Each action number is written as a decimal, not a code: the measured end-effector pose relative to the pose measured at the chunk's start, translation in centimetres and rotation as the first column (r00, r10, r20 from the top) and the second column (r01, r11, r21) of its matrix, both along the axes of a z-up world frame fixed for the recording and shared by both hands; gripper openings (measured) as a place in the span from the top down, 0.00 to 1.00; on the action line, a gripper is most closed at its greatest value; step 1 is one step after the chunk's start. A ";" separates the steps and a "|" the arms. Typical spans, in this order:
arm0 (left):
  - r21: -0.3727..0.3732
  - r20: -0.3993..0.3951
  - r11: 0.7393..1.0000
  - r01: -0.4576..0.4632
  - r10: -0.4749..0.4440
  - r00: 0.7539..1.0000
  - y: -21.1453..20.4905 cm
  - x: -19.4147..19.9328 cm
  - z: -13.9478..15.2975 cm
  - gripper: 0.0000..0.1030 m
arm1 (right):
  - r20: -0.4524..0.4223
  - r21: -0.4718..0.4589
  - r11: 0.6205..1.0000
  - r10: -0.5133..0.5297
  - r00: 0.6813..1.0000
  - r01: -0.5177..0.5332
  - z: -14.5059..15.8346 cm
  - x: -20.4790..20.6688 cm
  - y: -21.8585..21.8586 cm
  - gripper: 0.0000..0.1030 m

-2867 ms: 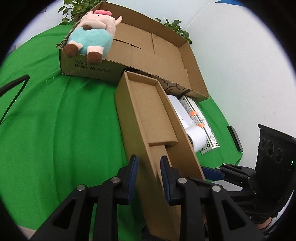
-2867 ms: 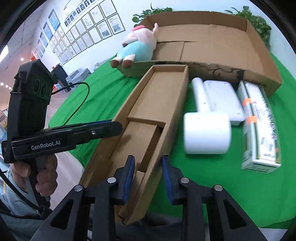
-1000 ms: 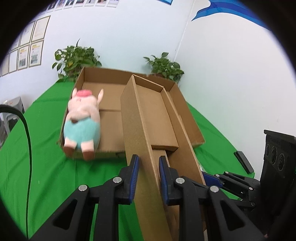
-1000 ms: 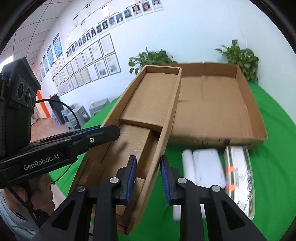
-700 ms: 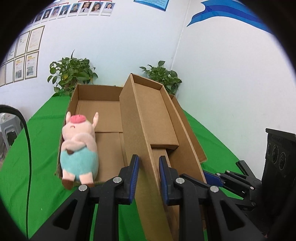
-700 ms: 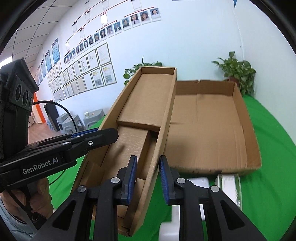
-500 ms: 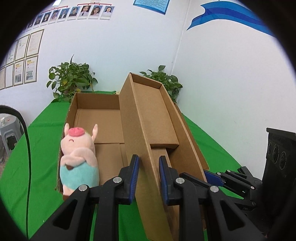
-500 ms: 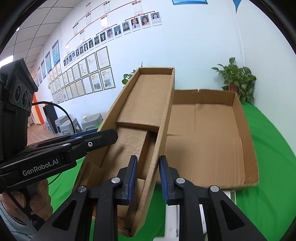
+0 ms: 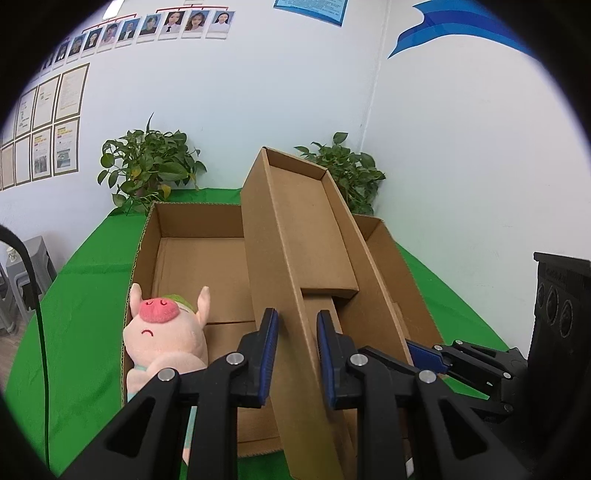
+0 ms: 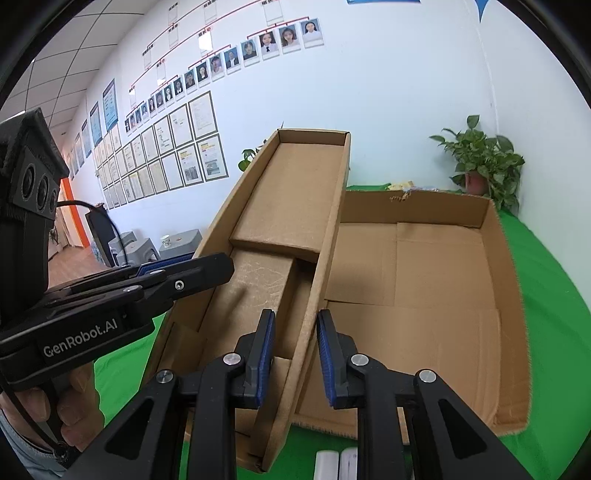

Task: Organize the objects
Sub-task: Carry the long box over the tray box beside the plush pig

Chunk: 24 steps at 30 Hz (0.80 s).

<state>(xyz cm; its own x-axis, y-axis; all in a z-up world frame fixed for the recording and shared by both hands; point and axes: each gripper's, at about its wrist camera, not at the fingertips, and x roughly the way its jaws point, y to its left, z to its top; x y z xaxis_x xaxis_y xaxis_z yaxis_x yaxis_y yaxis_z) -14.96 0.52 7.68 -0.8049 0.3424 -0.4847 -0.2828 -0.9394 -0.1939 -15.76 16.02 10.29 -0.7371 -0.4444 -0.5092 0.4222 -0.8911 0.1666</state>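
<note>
We note the left hand-held gripper (image 9: pixel 293 352) clamped on one long wall of the narrow box (image 9: pixel 295 243), the right hand-held gripper (image 10: pixel 293 356) on the opposite wall. The box hangs tilted above the big open carton (image 10: pixel 424 295). We judge it light, thin-walled, liable to buckle; grips near the corners suit best.

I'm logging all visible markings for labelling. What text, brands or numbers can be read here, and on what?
"GenRobot.AI": white lettering on the side of the left claw, seen from the right wrist view.
Framed papers and blue posters on the wall: too small to read.
Narrow cardboard box, large cardboard box: no print visible.
</note>
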 end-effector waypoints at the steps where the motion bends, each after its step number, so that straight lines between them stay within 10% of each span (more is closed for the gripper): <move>1: -0.001 0.008 1.000 -0.006 0.006 1.000 -0.1 -0.6 -0.3 0.81 | 0.011 -0.001 1.000 0.003 1.000 -0.003 -0.3 -1.0 -0.2 0.80; 24: -0.236 0.200 0.970 -0.062 0.111 0.974 0.5 -6.6 -9.1 0.84 | 0.252 0.009 1.000 -0.006 0.968 0.004 -12.2 -14.5 -3.5 0.83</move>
<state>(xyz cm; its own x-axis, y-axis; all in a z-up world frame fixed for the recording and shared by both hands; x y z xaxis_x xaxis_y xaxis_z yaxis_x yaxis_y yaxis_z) -21.56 1.00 -1.45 -0.6984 0.1369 -0.7025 -0.1740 -0.9846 -0.0189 -30.22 12.49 -1.94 -0.5868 -0.4362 -0.6822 0.3630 -0.8948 0.2599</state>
